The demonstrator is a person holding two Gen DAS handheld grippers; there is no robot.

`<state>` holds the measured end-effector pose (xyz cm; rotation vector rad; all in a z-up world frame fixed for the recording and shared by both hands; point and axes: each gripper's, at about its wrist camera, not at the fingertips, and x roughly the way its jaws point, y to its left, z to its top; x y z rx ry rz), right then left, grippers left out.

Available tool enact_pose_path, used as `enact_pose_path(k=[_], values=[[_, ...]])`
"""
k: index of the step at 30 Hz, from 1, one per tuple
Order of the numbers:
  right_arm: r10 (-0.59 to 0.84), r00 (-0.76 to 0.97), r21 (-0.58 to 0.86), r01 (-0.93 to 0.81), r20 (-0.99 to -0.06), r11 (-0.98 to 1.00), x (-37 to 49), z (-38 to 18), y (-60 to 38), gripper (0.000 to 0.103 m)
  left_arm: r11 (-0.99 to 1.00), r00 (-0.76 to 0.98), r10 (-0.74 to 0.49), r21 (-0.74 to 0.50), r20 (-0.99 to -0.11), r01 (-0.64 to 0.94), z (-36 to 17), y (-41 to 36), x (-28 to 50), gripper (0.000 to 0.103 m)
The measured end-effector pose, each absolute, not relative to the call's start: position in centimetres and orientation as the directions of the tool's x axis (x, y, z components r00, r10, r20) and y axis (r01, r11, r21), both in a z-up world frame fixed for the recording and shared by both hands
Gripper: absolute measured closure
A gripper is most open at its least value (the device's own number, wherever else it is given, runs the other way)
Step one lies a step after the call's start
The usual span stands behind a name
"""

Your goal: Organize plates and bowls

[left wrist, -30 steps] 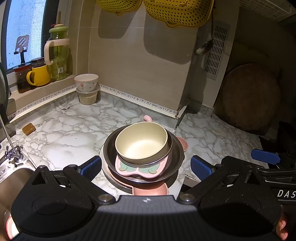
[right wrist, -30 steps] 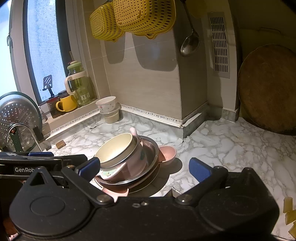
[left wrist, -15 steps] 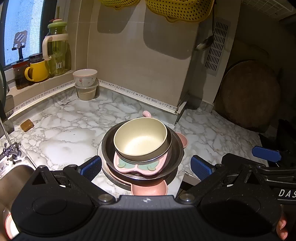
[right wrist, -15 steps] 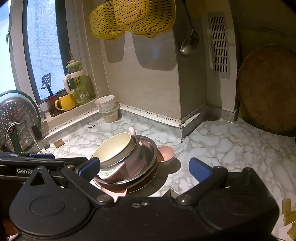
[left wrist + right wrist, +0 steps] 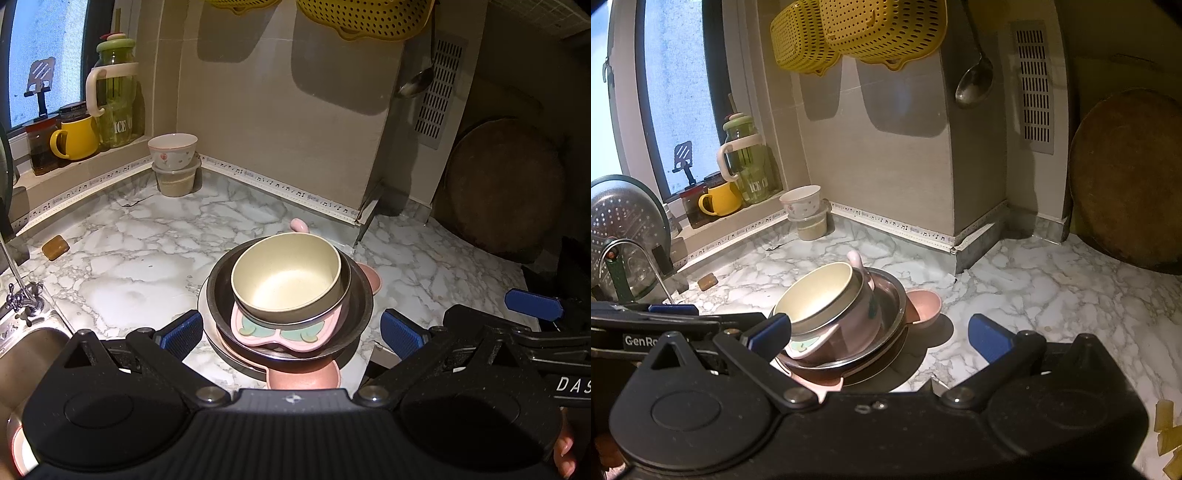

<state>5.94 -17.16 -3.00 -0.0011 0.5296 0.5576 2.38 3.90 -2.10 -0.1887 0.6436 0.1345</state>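
From the left wrist: left gripper (image 5: 291,328) gaping wide and empty, just short of the nested stack; cream bowl (image 5: 286,282) tilted inside the pink bowl (image 5: 284,330), inside the steel bowl (image 5: 360,310), on a plate (image 5: 207,314), another pink dish (image 5: 371,278) tucked just behind. From the right wrist: right gripper (image 5: 879,334) likewise wide and bare, level with the steel bowl's near rim, stack on the marble counter (image 5: 1052,295). Fits either a pile awaiting sorting or one just gathered; any next grasp wants a jaw over one rim alone.
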Motion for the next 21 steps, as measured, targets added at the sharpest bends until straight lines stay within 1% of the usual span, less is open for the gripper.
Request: enact_pose_path(k=[21], values=[[0.508,0.702,0.128,-0.520,-0.499,0.845,7.3,-3.2,-16.5,0.000,0.969,0.779,0.073,-0.140,-0.623,-0.203,-2.3,4.4,3.4,0.000]])
